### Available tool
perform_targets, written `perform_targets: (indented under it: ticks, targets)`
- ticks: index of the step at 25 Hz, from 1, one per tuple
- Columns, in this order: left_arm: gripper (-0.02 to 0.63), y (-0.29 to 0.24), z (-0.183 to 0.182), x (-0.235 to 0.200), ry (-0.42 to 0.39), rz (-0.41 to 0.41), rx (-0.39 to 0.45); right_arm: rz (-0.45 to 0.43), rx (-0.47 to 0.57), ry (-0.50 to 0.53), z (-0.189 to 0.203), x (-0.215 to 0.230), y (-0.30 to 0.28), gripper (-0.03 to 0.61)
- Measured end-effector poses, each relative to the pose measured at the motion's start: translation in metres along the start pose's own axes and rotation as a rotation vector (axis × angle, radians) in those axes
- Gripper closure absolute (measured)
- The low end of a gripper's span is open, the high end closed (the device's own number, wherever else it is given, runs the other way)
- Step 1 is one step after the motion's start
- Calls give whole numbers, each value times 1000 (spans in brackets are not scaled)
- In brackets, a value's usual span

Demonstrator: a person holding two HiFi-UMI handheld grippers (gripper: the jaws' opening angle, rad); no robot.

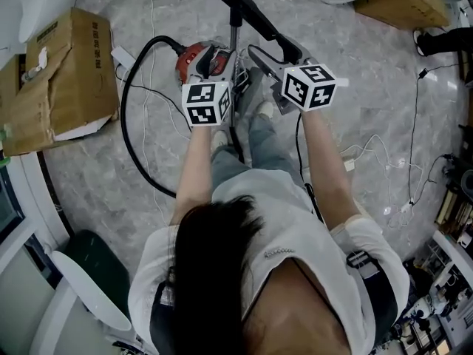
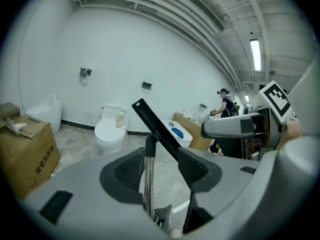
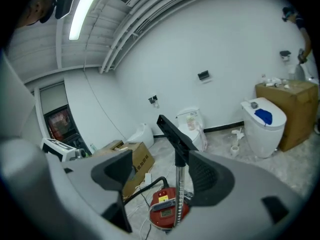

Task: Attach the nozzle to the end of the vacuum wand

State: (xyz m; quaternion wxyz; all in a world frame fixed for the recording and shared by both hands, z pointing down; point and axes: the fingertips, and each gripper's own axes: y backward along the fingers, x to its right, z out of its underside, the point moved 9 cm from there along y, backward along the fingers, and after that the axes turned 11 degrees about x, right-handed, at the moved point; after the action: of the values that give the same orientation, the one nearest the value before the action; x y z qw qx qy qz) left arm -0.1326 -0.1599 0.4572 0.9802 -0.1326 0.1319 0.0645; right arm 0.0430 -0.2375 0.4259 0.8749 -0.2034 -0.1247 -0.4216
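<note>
Left claw (image 2: 162,170) spread, wand (image 2: 148,184) upright in its gap; right claw (image 3: 165,173) spread too. Black nozzle (image 2: 156,128) sits atop wand, red vacuum (image 3: 162,210) on floor (image 1: 355,87) below.

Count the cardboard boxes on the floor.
2. One cardboard box lies at head view's left; a second cardboard box at its top right edge. More may be hidden.

colours i see from here
black nozzle (image 1: 247,9), silver wand (image 3: 179,189), red vacuum body (image 3: 163,211), brown cardboard box (image 1: 66,80), grey marbled floor (image 1: 96,183), black hose (image 1: 127,135)
</note>
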Motion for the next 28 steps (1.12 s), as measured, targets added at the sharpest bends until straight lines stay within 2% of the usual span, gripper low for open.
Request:
perform_targets:
  ticks: [4, 7, 9, 10, 11, 15, 17, 22, 28]
  targets:
    - [408, 17, -8, 9, -59, 32, 14, 37, 4, -17, 4, -13, 7, 210]
    - [411, 25, -15, 13, -47, 41, 33, 64, 17, -2, 7, -23, 13, 212]
    - [441, 31, -20, 15, -41, 36, 44, 94, 33, -3, 8, -28, 19, 226]
    - [458, 33, -22, 16, -43, 34, 48, 119, 44, 2, 8, -31, 22, 291]
    - [466, 36, -24, 17, -45, 33, 50, 142, 55, 8, 7, -33, 25, 383]
    - [516, 45, -31, 17, -53, 22, 66, 167, 76, 15, 6, -42, 30, 403]
    - [557, 49, -35, 18, -62, 11, 76, 185, 85, 19, 5, -46, 33, 437]
    - [583, 59, -39, 22, -68, 14, 78, 234, 97, 26, 8, -56, 42, 532]
    - [604, 68, -35, 28, -80, 27, 49, 260, 106, 56, 11, -69, 47, 563]
